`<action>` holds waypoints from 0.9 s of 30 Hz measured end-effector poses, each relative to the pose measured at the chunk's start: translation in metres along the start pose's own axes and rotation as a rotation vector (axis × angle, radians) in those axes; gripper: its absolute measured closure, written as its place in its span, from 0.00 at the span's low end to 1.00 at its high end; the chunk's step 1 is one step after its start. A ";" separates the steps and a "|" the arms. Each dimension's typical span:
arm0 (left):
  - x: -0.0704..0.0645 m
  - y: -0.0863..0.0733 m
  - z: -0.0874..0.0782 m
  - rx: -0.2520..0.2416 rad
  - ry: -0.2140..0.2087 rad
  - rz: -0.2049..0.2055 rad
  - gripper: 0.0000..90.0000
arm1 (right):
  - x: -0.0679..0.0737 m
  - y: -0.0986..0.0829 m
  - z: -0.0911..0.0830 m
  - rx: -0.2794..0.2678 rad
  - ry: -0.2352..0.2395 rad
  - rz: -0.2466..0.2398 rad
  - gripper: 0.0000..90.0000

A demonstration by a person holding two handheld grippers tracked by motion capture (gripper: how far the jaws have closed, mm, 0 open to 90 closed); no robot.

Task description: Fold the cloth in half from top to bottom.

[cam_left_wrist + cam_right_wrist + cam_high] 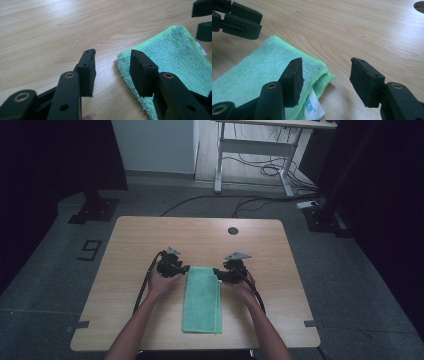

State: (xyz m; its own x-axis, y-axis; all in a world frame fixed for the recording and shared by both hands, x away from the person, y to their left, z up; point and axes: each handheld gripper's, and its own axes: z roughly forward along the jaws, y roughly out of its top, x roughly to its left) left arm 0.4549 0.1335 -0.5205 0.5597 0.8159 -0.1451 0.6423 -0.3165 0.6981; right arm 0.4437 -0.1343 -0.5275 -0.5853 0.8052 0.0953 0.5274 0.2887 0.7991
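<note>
Folded green microfibre towel [202, 298] flat on wooden worktop [130, 245], long axis toward person. Right gripper view: white care label [313, 110] with blue print, unreadable. Floor marking "9" [90, 249] beside worktop in high view. Left tongs [186, 268] spread, empty, at towel's far-left corner; right tongs [216, 272] spread, empty, at far-right corner.

Two black grippers: left gripper [186, 268], right gripper [216, 272]. Each has flat square pads [87, 72] with small screw holes, brass rivets at the joints, a grey three-cornered plate, a trailing black cable. Forearms bare, no sleeves.
</note>
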 end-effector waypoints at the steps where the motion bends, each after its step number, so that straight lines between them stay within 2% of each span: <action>1: 0.000 0.000 0.002 0.001 -0.001 -0.001 0.63 | 0.000 0.001 0.002 0.002 -0.001 -0.004 0.48; 7: -0.003 0.002 0.010 0.025 -0.016 0.008 0.63 | 0.001 0.003 0.014 0.027 -0.009 -0.005 0.49; 13: -0.007 0.002 0.018 0.058 -0.005 0.023 0.65 | 0.001 0.000 0.020 0.060 -0.015 -0.005 0.53; 21: -0.008 0.001 0.021 0.065 -0.010 0.025 0.70 | -0.002 -0.005 0.025 0.079 -0.010 0.003 0.61; 27: -0.008 -0.002 0.023 0.062 -0.015 0.020 0.73 | -0.001 -0.006 0.026 0.078 -0.006 -0.009 0.71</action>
State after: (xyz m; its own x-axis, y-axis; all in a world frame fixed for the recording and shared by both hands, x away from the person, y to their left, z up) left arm 0.4614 0.1159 -0.5367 0.5802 0.8019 -0.1424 0.6620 -0.3625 0.6560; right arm 0.4573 -0.1234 -0.5477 -0.5866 0.8054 0.0851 0.5688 0.3349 0.7512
